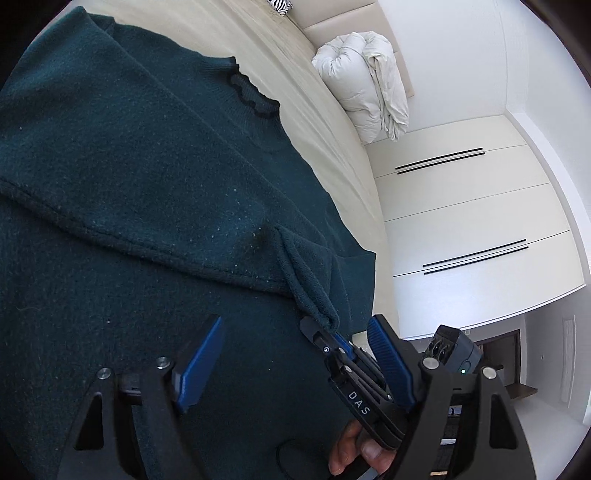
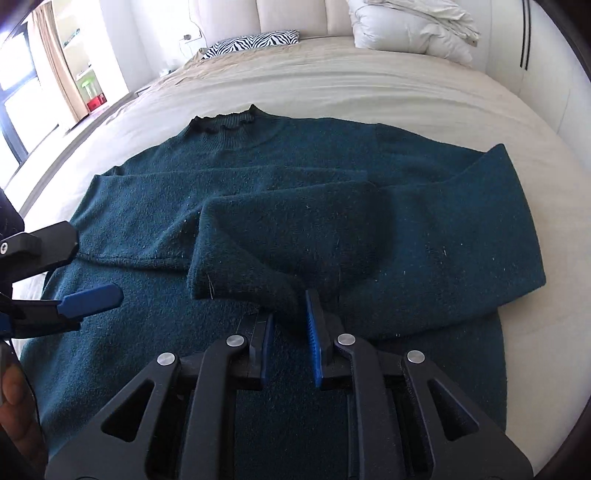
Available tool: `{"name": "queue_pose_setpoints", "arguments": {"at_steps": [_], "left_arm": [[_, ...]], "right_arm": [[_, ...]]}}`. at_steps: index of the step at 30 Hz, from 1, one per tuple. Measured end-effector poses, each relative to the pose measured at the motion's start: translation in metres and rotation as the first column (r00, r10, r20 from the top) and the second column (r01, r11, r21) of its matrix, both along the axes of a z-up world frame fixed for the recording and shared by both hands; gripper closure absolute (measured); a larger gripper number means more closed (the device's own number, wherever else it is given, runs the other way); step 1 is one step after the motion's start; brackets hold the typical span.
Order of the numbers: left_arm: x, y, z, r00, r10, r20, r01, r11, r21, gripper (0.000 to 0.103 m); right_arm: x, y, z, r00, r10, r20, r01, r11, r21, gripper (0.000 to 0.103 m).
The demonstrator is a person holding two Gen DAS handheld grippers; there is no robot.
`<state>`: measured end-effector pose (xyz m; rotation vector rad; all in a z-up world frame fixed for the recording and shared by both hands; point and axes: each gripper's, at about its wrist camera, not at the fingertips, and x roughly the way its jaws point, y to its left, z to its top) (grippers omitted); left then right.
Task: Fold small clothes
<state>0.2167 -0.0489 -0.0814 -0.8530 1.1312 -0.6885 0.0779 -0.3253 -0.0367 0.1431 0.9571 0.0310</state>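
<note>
A dark teal sweater lies face up on the bed, its frilled collar at the far side. One sleeve lies folded across the chest. The other sleeve is drawn over it, and its cuff ends at my right gripper, which is shut on the cuff's corner. In the left wrist view the same cuff hangs pinched in the right gripper. My left gripper stands wide open just above the sweater's body, with nothing pressed by its blue pads. From the right wrist it shows at the left edge as the left gripper.
The cream bed sheet surrounds the sweater. A rolled white duvet and a zebra-striped pillow lie by the padded headboard. White wardrobe doors stand beyond the bed's edge. A person's hand holds the right gripper.
</note>
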Motion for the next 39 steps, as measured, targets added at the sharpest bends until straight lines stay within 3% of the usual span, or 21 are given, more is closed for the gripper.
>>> {"name": "queue_pose_setpoints", "arguments": {"at_steps": [3,4,5,7,12,14,17,21,26,29,32,39], "left_arm": [[0.005,-0.026,-0.002,0.999,-0.025,-0.024,0.025,1.000,0.006,0.022],[0.007,-0.035,-0.002,0.999,-0.035,-0.032,0.036,0.999,0.010,0.022],[0.009,-0.042,-0.003,0.998,-0.045,-0.040,0.045,0.999,0.017,0.022],[0.013,-0.057,-0.006,0.997,-0.065,-0.051,0.066,0.997,0.033,0.023],[0.023,-0.081,-0.012,0.992,-0.098,-0.083,0.105,0.990,0.090,0.079],[0.024,-0.087,-0.007,0.992,-0.105,-0.070,0.114,0.984,0.138,0.091],[0.024,-0.089,0.007,0.992,-0.119,-0.028,0.122,0.978,0.171,0.092],[0.020,-0.085,0.047,0.983,-0.152,0.100,0.122,0.958,0.261,0.093],[0.014,-0.072,0.111,0.940,-0.188,0.286,0.079,0.932,0.355,0.093],[0.012,-0.060,0.132,0.907,-0.219,0.360,0.064,0.917,0.395,0.093],[0.018,-0.040,0.128,0.903,-0.231,0.363,0.052,0.897,0.440,0.093],[0.045,0.016,0.063,0.959,-0.153,0.241,0.016,0.873,0.488,0.093]], "right_arm": [[-0.012,-0.002,-0.002,1.000,0.019,0.008,-0.019,0.999,0.038,0.077],[-0.016,-0.003,-0.001,1.000,0.027,0.010,-0.028,0.998,0.053,0.068],[-0.020,-0.005,0.002,0.999,0.032,0.015,-0.033,0.996,0.081,0.046],[-0.036,-0.012,0.007,0.999,0.014,0.035,-0.019,0.991,0.132,0.034],[-0.069,-0.040,-0.002,0.998,-0.056,-0.005,0.056,0.975,0.213,0.034],[-0.081,-0.052,-0.008,0.996,-0.083,-0.014,0.084,0.963,0.254,0.034],[-0.093,-0.063,-0.016,0.995,-0.103,-0.002,0.099,0.952,0.289,0.035],[-0.095,-0.067,-0.021,0.994,-0.107,0.000,0.102,0.949,0.298,0.035],[-0.090,-0.066,-0.024,0.994,-0.106,-0.001,0.102,0.950,0.296,0.035],[-0.088,-0.065,-0.024,0.995,-0.104,-0.004,0.101,0.952,0.289,0.035],[-0.087,-0.064,-0.025,0.995,-0.103,-0.005,0.100,0.955,0.280,0.035],[-0.084,-0.061,-0.023,0.994,-0.108,-0.014,0.108,0.954,0.281,0.035]]}}
